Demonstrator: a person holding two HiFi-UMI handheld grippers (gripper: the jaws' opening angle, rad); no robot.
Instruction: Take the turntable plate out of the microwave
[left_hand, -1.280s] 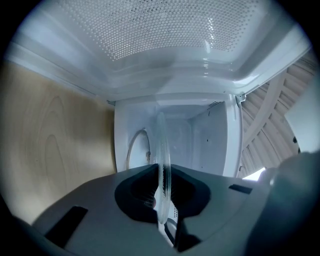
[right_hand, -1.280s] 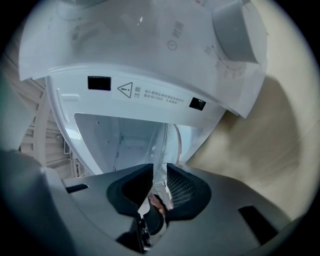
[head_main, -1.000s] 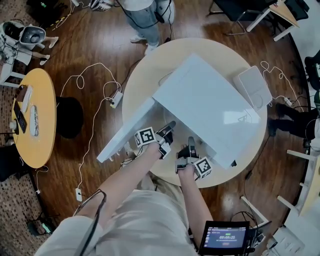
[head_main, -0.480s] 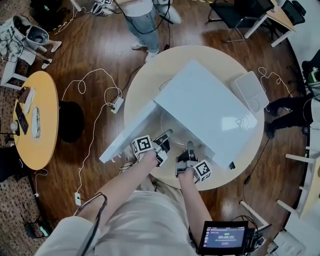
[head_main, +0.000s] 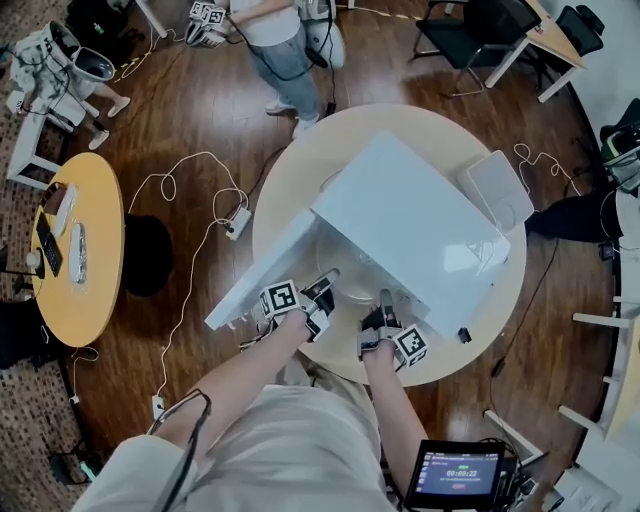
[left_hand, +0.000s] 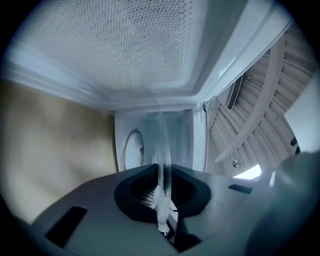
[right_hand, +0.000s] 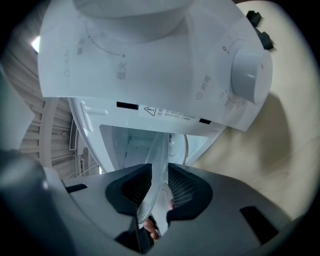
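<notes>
The white microwave (head_main: 410, 215) stands on the round beige table (head_main: 300, 160) with its door (head_main: 255, 285) swung open to the left. The clear glass turntable plate (head_main: 340, 268) lies partly out of the opening. My left gripper (head_main: 325, 283) is shut on the plate's left rim; in the left gripper view the rim (left_hand: 161, 150) stands edge-on between the pads of that gripper (left_hand: 162, 192). My right gripper (head_main: 385, 298) holds the near right rim. Its jaws have just opened a little, and the plate (right_hand: 156, 155) sits aslant between the pads of that gripper (right_hand: 159, 182), touching both.
A dial knob (right_hand: 250, 75) sits on the microwave's control panel above my right gripper. A flat white box (head_main: 497, 185) lies on the table behind the microwave. Cables and a power strip (head_main: 238, 222) trail over the wooden floor. A person (head_main: 275, 35) stands beyond the table, and a small yellow table (head_main: 80, 250) is at the left.
My left gripper has drawn back and slightly up with the plate's rim, and more of the glass plate shows outside the opening. My right gripper has hardly moved.
</notes>
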